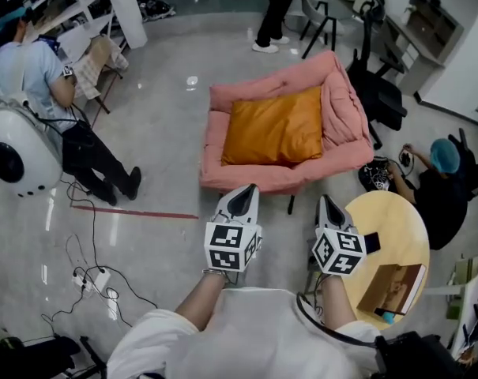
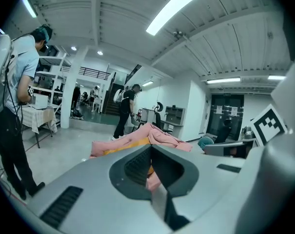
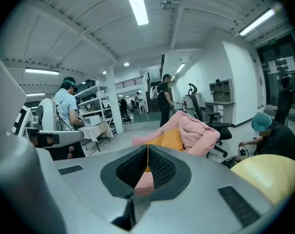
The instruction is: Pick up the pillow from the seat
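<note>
Progress, as we judge it, is at the very beginning. The orange pillow lies flat in the middle of the pink seat, inside its raised padded border, and nothing touches it. We hold the left gripper and the right gripper side by side in front of us, both near the front edge of the seat and apart from the pillow. In both gripper views the jaws stand fully together with nothing between them, and the seat with the pillow shows beyond the tips. So no step of the task is done yet. What is left, we think, is all of it: to bring the grippers forward over the near border, to open the jaws, to close them on the pillow, most probably at its near edge or corners, and to lift it clear of the seat.
</note>
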The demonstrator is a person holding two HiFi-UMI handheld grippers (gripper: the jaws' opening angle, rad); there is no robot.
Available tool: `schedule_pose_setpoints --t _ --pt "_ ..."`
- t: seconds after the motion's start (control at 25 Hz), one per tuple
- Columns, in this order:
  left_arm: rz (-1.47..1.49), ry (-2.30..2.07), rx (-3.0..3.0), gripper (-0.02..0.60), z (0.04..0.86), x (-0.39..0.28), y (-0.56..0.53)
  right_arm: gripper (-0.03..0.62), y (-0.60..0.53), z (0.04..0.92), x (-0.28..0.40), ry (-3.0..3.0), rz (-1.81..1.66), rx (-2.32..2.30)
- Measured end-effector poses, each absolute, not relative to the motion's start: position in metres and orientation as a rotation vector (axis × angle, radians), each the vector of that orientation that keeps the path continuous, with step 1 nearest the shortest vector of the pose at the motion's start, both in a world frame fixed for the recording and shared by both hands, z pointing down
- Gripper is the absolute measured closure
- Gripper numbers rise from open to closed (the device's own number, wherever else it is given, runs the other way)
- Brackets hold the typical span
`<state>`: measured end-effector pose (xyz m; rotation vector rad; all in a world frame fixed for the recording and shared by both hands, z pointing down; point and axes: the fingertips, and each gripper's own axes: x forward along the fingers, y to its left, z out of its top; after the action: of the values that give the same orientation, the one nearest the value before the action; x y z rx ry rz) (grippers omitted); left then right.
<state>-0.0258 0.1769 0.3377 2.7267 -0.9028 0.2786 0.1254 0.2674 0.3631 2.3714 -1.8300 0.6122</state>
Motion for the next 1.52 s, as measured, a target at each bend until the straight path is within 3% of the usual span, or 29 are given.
schedule_pose_setpoints --t 0.72,1.52 --pt "0.285 -0.900 2.677 0.574 0.351 -0.029 -0.015 0.565 0.085 0.349 0.122 -1.821 0.584 2.332" --pt "0.467 -0.836 2.694 0.574 0.396 0.039 -0.089 0.563 0.027 0.420 0.181 -1.711 0.806 2.348"
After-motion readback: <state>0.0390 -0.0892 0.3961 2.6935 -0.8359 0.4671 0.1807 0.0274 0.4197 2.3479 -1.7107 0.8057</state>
